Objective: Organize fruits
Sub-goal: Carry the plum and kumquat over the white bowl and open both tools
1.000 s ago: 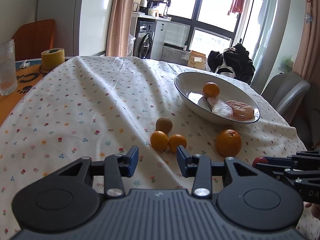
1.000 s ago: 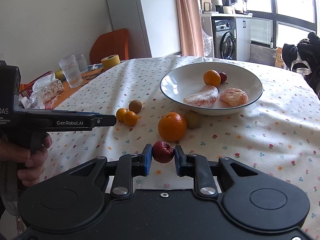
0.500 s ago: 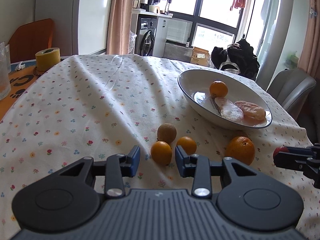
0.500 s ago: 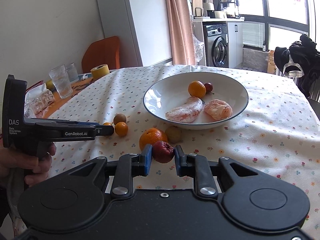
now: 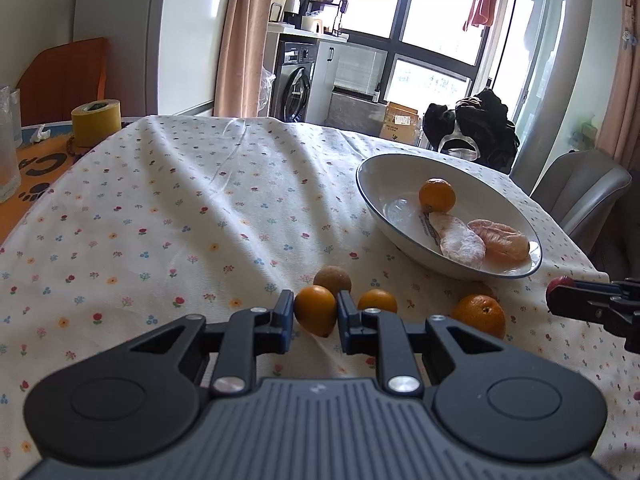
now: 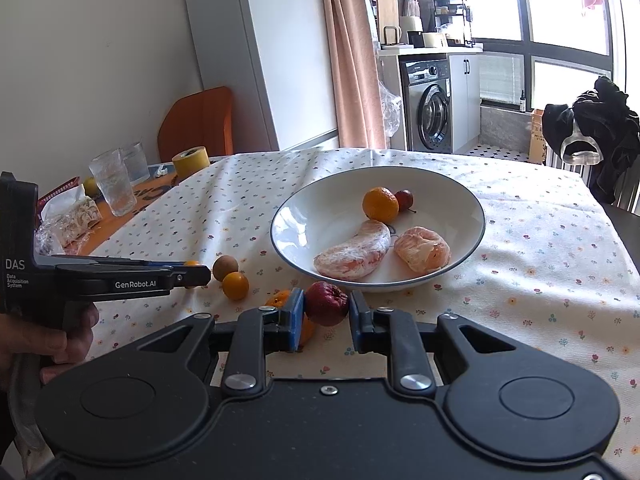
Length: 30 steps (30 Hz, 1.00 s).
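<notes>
My left gripper point(image 5: 315, 316) is shut on a small orange point(image 5: 315, 305) at the tablecloth, both pads touching it. Behind it lie a brown kiwi point(image 5: 332, 279), another small orange point(image 5: 377, 301) and a large orange point(image 5: 479, 315). My right gripper point(image 6: 326, 318) is shut on a dark red fruit point(image 6: 326, 297), held just in front of the white bowl point(image 6: 320, 216). The bowl holds an orange point(image 6: 380, 203), a small red fruit point(image 6: 405, 199) and two peeled citrus pieces point(image 6: 354, 250). In the right wrist view the left gripper point(image 6: 196, 276) reaches in from the left.
A yellow tape roll point(image 6: 191, 161), two glasses point(image 6: 113, 188) and a wrapped packet point(image 6: 72, 216) sit at the table's left end. A person's hand point(image 6: 48, 344) holds the left gripper. A grey chair point(image 5: 580, 188) and dark clothes point(image 6: 592, 132) stand beyond the far right edge.
The left gripper moved forward onto the nearest small orange and its fingers closed on it. The right gripper carried the red fruit up and closer to the bowl.
</notes>
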Motion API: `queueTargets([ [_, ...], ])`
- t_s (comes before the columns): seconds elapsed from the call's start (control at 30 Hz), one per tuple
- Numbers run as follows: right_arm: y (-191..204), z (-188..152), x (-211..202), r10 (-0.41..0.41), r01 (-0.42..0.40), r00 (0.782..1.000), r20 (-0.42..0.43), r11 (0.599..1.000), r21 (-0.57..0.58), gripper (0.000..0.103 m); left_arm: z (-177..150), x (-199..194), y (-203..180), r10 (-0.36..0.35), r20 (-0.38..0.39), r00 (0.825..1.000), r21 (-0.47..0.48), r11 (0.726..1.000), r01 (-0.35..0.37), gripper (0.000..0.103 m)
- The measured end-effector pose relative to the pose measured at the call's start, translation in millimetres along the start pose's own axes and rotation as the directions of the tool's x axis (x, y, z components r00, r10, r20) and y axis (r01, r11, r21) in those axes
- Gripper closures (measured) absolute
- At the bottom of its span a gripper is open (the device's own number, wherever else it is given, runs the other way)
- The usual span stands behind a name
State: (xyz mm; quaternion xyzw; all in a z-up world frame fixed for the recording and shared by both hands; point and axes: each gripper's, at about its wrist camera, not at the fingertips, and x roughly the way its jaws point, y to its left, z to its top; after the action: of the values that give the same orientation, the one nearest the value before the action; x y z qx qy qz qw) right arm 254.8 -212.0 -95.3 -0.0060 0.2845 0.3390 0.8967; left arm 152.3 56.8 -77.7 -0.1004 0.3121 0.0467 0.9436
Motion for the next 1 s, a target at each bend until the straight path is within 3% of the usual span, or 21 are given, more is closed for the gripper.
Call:
queueTargets([
  [0.37, -9.9, 13.3, 8.7, -0.02, 0.02, 1.0, 0.018, 1.0, -0.003, 0.081, 20.1, -11.7, -21.1, -0.042, 0.047, 0.998, 0.027, 0.999, 0.041, 0.082],
  [1.0, -27.5, 37.2, 26.2, -0.027, 0.026, 0.999, 0.046, 1.0, 0.006, 0.081, 52.1, 10.2, -59.9, -0.085, 0.067, 0.994, 0.07, 0.994, 0.08, 0.082],
])
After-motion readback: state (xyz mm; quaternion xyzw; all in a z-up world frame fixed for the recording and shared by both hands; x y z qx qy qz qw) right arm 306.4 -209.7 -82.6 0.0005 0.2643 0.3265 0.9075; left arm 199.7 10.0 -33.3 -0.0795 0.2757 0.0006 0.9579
